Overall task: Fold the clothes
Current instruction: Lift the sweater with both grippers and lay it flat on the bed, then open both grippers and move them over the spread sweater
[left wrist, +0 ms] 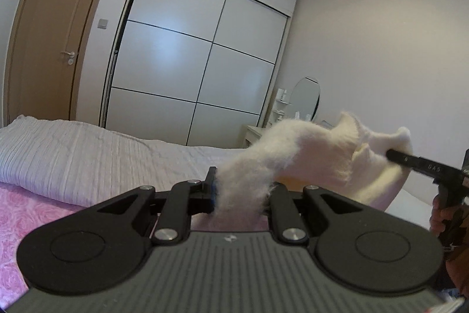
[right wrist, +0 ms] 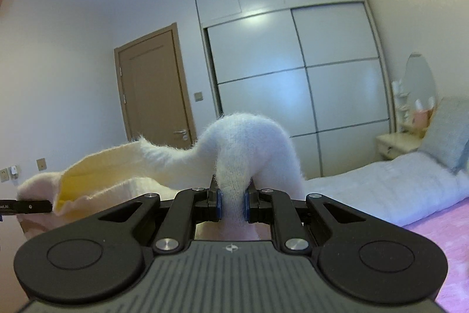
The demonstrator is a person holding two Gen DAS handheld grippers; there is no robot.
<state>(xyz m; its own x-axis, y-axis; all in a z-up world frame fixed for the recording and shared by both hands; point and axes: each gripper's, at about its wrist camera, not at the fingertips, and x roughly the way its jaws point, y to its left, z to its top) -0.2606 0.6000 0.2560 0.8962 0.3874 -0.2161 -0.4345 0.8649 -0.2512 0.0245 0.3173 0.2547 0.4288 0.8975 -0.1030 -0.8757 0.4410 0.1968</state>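
fuzzy sweater [right wrist: 249, 143] | soft, light, droopy | pinched by left gripper [left wrist: 240, 195], right gripper [right wrist: 233, 203] | grip edges

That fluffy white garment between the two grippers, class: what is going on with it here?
A person is holding a fluffy white garment up in the air over a bed, one handheld gripper at each end. The left gripper is shut on one bunched part, the right gripper on another. The cloth hangs stretched between them, above the pink bedspread. No fold has been made yet; it looks like it is being lifted to spread out.
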